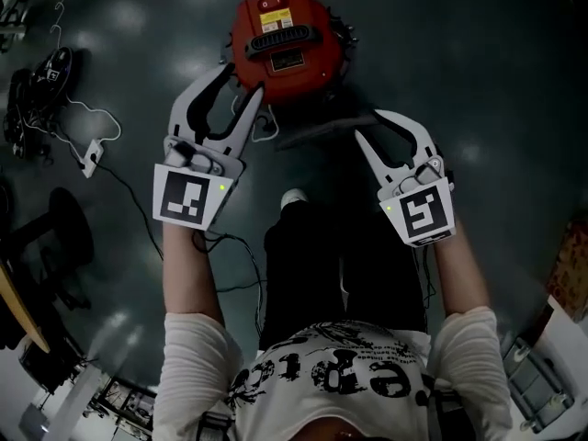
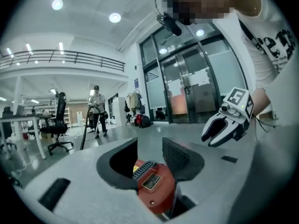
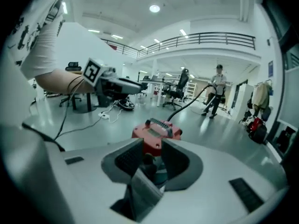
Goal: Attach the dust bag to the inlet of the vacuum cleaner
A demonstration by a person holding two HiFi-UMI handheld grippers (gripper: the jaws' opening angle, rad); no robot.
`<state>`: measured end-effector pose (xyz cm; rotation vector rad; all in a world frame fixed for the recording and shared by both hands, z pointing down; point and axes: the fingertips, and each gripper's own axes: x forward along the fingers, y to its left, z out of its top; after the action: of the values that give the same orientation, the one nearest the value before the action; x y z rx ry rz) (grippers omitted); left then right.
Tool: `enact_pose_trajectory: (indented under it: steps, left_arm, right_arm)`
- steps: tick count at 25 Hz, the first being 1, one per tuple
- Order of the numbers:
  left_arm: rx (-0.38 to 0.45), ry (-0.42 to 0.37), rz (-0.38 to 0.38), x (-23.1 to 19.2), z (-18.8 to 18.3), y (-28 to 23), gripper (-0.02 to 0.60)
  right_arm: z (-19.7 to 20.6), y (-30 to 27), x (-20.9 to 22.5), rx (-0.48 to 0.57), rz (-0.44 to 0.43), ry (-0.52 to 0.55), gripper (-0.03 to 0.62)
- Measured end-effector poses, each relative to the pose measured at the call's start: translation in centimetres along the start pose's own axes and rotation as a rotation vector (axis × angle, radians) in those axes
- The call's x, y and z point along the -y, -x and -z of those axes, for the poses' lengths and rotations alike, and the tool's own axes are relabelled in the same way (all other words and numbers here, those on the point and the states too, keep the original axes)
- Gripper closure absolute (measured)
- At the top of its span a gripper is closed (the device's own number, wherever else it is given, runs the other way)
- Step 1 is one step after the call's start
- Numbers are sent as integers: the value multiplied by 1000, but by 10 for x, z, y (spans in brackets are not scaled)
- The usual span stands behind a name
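The red vacuum cleaner stands on the dark floor ahead of me, with its black handle on top. A grey, flat dust bag lies beside its near side. My left gripper hangs open over the vacuum's near left edge with nothing between its fingers; the left gripper view shows the vacuum through the gap. My right gripper is open too, above the bag's right end. In the right gripper view the bag shows low between the jaws, not pressed by the pads, with the vacuum beyond.
White cables and a power strip lie on the floor at left, near a chair base. My own leg and shoe stand just behind the vacuum. Two people with a hose, office chairs and desks are far off.
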<state>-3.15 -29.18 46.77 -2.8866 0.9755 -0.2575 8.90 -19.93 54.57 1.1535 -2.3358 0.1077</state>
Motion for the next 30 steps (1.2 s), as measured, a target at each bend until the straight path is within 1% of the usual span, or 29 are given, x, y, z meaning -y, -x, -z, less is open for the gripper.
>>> enact_pose_trajectory:
  steps: [3,5,7,8,10,12,13,15,17,19,21,23,25,27,30]
  left_arm:
    - [-18,90,-89,11,-60,30,410]
    - [-21,145,-151,14,-107,50,411]
    - [-29,201,-226,12,-156,74,411]
    - [-36,222,-269,10,-179,88,423]
    - [-60,250,-351,9,-221,116,484]
    - [-88,267,-414,10,-261,144,489]
    - [-94,271,-437,10,-281,155,505]
    - [-88,285,-457,10,-316,168,537]
    - [-87,300,-443,15,-340,175,559]
    - [-86,321,-418,26,-357,182,577]
    - [-66,338,-400,38,-369,188,577]
    - [-53,329,-388,50,-378,194,577]
    - [-47,302,-380,59,-386,199,577]
    - [-33,285,-386,66,-395,205,577]
    - [-17,301,-407,72,-401,217,577]
  right_arm:
    - [-70,49,23,77,56,-52,479]
    - [-128,86,30,139,57,-49,480]
    - [-187,123,35,171,66,-48,490]
    - [-213,141,38,175,76,-62,502]
    - [-260,178,41,174,106,-100,533]
    - [-304,217,41,181,138,-131,566]
    - [-325,234,40,191,145,-138,584]
    - [-357,259,38,218,141,-135,591]
    - [-375,276,35,234,144,-122,591]
    - [-385,290,27,214,159,-110,592]
    - [-390,301,17,192,181,-102,592]
    - [-395,311,4,216,203,-79,592]
    - [-402,320,-8,250,224,-22,592]
    - [-406,327,-18,262,233,26,592]
    - [-404,335,-25,267,234,15,592]
